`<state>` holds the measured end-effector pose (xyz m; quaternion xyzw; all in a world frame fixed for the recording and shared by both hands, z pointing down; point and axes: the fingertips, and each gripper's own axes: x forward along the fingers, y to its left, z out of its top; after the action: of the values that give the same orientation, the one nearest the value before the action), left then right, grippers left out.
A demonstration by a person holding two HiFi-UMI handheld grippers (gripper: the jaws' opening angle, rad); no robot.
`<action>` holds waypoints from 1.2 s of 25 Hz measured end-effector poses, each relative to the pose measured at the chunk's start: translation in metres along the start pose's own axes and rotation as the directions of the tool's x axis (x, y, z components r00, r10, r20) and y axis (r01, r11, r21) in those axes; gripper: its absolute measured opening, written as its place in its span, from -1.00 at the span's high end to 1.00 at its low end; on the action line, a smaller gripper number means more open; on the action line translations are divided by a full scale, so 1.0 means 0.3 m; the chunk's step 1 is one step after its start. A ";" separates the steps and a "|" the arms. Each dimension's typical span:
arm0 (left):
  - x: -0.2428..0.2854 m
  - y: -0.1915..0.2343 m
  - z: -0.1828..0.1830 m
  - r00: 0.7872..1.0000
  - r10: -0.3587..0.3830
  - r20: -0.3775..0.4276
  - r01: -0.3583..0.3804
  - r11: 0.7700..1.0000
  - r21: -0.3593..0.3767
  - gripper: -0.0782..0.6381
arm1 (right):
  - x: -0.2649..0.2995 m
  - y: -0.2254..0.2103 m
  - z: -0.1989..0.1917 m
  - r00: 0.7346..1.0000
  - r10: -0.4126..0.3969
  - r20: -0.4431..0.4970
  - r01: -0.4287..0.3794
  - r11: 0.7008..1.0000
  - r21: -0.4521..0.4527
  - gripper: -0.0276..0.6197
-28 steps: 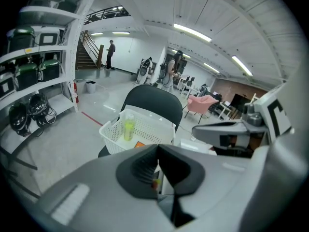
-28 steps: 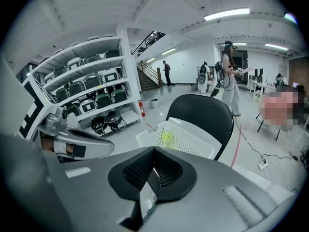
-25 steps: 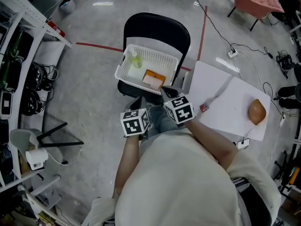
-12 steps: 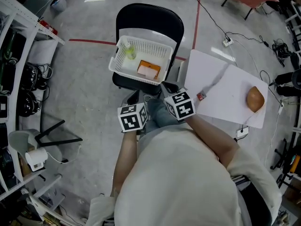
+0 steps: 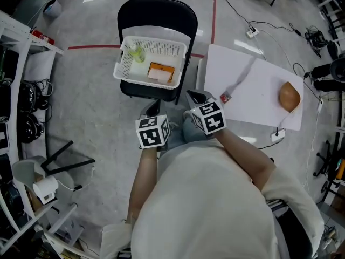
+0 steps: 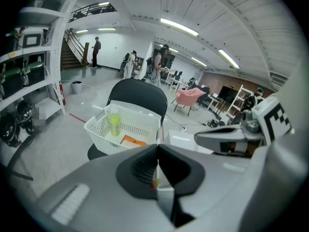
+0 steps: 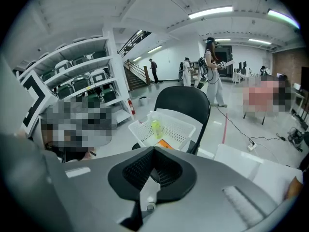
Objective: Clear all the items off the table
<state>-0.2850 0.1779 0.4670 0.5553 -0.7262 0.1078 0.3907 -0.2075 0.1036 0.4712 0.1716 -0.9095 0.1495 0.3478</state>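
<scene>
Since 1 second ago the chair (image 5: 157, 20), basket (image 5: 141, 81) and desk (image 5: 253, 99) have slid toward 12 o'clock in the head view, while both tongs stayed near its middle. Left tongs (image 5: 153, 111) are pressed fully together with nothing between them, pointing toward the chair at 12 o'clock. Right tongs (image 5: 194, 97), just beside them at 3 o'clock, are likewise closed and empty, with their tips near the desk's 9 o'clock edge. On the desk, 1 round brown item (image 5: 289, 96) lies at the 3 o'clock end and 1 small red-and-white piece (image 5: 225, 97) near the 8 o'clock edge. The basket on the chair seat holds 1 upright yellow-green bottle (image 5: 135, 53) and 1 flat orange box (image 5: 161, 72).
</scene>
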 end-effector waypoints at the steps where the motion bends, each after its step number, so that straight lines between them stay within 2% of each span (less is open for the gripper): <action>1: 0.007 -0.012 -0.001 1.000 -0.008 -0.005 0.009 1.000 0.008 0.76 | -0.004 -0.015 -0.008 1.000 -0.009 -0.003 0.009 1.000 0.009 0.92; 8: 0.073 -0.110 -0.013 0.996 -0.072 -0.055 0.076 0.995 0.070 0.76 | -0.044 -0.151 -0.075 0.996 -0.088 -0.020 0.089 0.992 0.086 0.92; 15: 0.165 -0.205 -0.023 0.990 -0.095 -0.104 0.106 0.989 0.104 0.76 | -0.099 -0.302 -0.156 0.989 -0.145 -0.043 0.150 0.978 0.144 0.92; 20: 0.243 -0.298 -0.043 0.984 -0.108 -0.138 0.126 0.984 0.123 0.76 | -0.128 -0.410 -0.223 0.984 -0.164 -0.064 0.172 0.972 0.162 0.92; 24: 0.306 -0.380 -0.070 0.980 -0.112 -0.163 0.135 0.981 0.140 0.76 | -0.144 -0.493 -0.292 0.980 -0.179 -0.093 0.191 0.971 0.143 0.92; 30: 0.386 -0.504 -0.135 0.975 -0.118 -0.190 0.145 0.980 0.138 0.76 | -0.164 -0.621 -0.434 0.969 -0.192 -0.153 0.213 0.967 0.139 0.92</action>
<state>-0.1411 0.0636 0.5318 0.6181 -0.6390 0.1863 0.4182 -0.0197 -0.0022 0.5588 0.2793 -0.8466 0.1945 0.4092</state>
